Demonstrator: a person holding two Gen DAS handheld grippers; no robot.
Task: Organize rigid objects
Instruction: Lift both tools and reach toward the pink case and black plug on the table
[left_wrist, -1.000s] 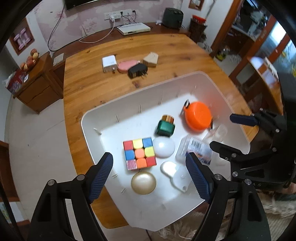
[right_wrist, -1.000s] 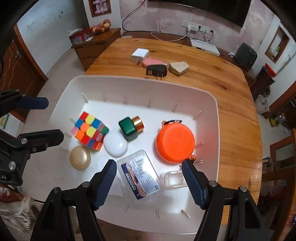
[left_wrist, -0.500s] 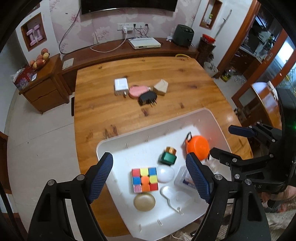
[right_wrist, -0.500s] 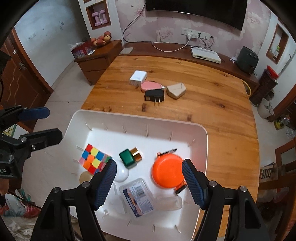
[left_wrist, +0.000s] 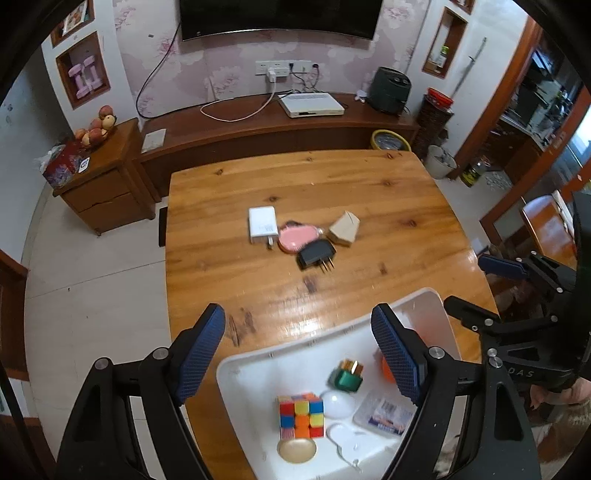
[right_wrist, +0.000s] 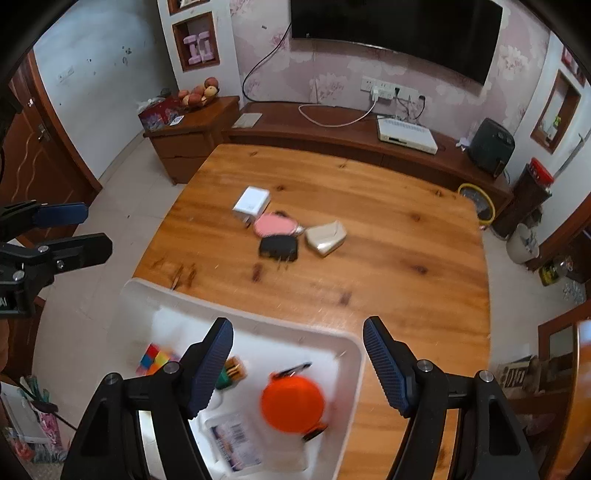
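Sitting already in the white tray (left_wrist: 258, 363): Rubik's cube (left_wrist: 301, 415), green bottle (left_wrist: 346, 380), orange round case (right_wrist: 291, 404), gold disc (left_wrist: 296, 450), clear plastic box (left_wrist: 384, 417). Waiting out on the wooden table (left_wrist: 221, 236), well apart from the tray: white charger (left_wrist: 262, 223), pink case (left_wrist: 297, 238), black plug adapter (left_wrist: 316, 254), beige box (left_wrist: 344, 229) (four left, judging by this). Hovering above the tray's far edge, jaws apart and gripping nothing: left gripper (left_wrist: 297, 354), right gripper (right_wrist: 297, 363).
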